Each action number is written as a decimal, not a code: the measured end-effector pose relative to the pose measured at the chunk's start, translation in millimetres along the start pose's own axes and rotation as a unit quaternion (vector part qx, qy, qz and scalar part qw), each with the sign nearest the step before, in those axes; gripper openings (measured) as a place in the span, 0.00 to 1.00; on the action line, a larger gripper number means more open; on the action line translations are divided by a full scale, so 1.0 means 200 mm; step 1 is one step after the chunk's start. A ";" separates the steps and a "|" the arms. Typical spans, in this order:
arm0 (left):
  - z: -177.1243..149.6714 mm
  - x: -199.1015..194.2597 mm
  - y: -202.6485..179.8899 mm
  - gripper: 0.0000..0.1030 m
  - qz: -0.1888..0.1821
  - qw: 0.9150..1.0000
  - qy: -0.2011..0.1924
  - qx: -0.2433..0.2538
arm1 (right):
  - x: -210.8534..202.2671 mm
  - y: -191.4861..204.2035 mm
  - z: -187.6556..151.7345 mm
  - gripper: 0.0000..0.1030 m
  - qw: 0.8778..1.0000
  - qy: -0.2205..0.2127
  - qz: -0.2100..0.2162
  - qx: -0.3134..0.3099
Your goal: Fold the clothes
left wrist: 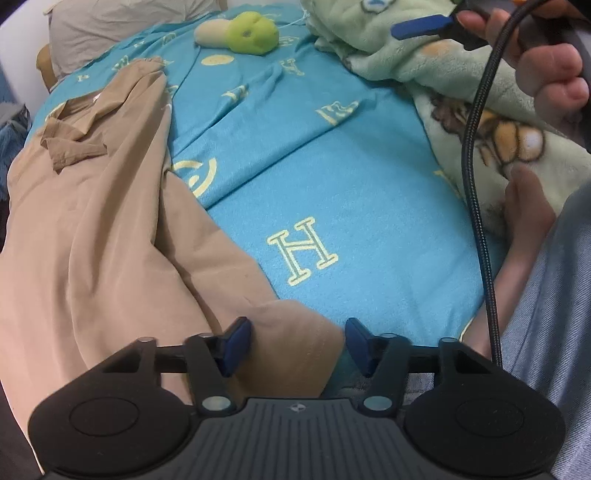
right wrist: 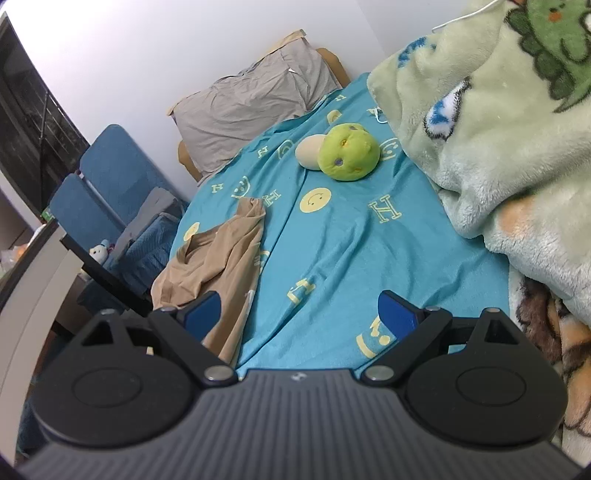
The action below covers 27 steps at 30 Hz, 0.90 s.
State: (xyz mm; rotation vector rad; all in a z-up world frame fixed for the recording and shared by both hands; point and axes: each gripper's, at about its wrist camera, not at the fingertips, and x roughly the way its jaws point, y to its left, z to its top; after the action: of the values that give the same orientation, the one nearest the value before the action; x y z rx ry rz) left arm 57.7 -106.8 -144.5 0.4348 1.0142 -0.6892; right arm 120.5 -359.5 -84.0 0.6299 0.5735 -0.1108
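A tan collared garment [left wrist: 92,221] lies crumpled along the left side of the bed on a turquoise sheet [left wrist: 332,177] printed with letters. Its lower hem reaches under my left gripper [left wrist: 299,341], whose jaws stand apart with tan cloth lying between the blue pads [left wrist: 236,339]; neither pad visibly presses on it. In the right wrist view the same garment [right wrist: 214,258] lies to the left, and my right gripper [right wrist: 299,310] hovers open over the sheet [right wrist: 351,251] with nothing between its fingers. A hand holds the right gripper at the top right of the left wrist view, one blue finger [left wrist: 421,27] showing.
A green and cream plush toy [right wrist: 343,151] sits mid-bed. A pale green fleece blanket [right wrist: 498,129] is heaped along the right side. A grey pillow [right wrist: 251,107] lies at the head, with a blue chair [right wrist: 110,192] beside the bed. A black cable [left wrist: 476,184] hangs near a bare foot [left wrist: 528,218].
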 end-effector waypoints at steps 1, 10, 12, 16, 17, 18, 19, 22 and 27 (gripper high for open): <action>0.00 0.00 0.00 0.14 -0.003 1.000 -0.003 0.000 | 0.00 0.00 0.00 0.91 1.000 0.000 0.001 -0.001; -0.07 -0.32 -0.01 0.06 -0.067 0.988 -0.131 0.047 | 0.07 -0.07 0.05 0.90 0.997 0.026 0.048 0.045; -0.10 -0.35 -0.01 0.05 -0.082 0.986 -0.138 0.051 | 0.15 -0.06 0.10 0.78 0.995 0.039 0.063 0.073; -0.13 -0.33 0.04 0.05 -0.118 0.982 -0.141 0.030 | 0.47 0.02 0.18 0.68 0.986 0.082 0.102 0.106; -0.13 -0.33 0.04 0.05 -0.125 0.982 -0.141 0.026 | 0.56 0.05 0.20 0.68 0.984 0.093 0.112 0.107; -0.13 -0.33 0.04 0.05 -0.130 0.981 -0.141 0.025 | 0.66 0.08 0.20 0.67 0.982 0.102 0.124 0.103; -0.13 -0.32 0.04 0.05 -0.133 0.981 -0.140 0.025 | 0.75 0.10 0.20 0.67 0.980 0.108 0.134 0.100; -0.14 -0.29 0.05 0.05 -0.144 0.980 -0.133 0.019 | 1.04 0.15 0.18 0.66 0.978 0.125 0.141 0.086; -0.14 -0.24 0.08 0.05 -0.163 0.978 -0.126 0.013 | 1.45 0.17 0.14 0.53 0.979 0.133 0.139 0.071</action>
State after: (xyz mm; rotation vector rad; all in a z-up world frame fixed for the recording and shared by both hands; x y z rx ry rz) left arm 34.8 -63.2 -114.9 0.1961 0.8424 -1.0267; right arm 386.3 -326.5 -203.7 0.8651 0.7342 0.2003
